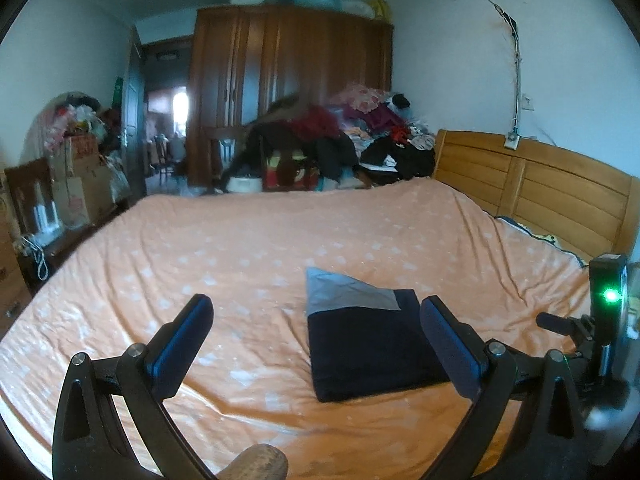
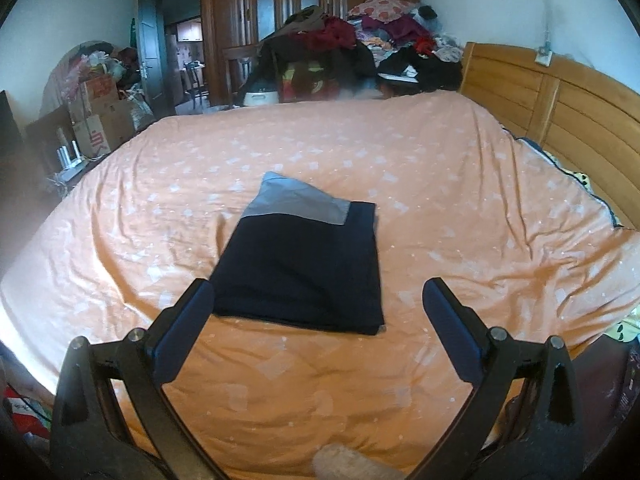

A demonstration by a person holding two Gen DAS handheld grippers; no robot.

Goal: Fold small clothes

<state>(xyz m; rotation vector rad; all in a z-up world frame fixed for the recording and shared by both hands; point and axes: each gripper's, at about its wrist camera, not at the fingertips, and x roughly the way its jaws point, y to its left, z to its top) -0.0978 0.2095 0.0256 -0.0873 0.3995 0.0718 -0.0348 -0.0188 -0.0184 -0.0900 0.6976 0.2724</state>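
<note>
The folded dark garment [image 2: 300, 268], with a grey panel at its far end, lies flat on the orange bedsheet [image 2: 440, 208], mid-bed toward your side. Your left gripper [image 1: 316, 336] and right gripper [image 2: 318, 316] both hang wide open above it, gripping nothing. Past the bed: wooden headboard [image 1: 540, 184], clothes pile [image 2: 360, 40], wardrobe [image 1: 280, 80] — blurry, probably clutter beside it.
</note>
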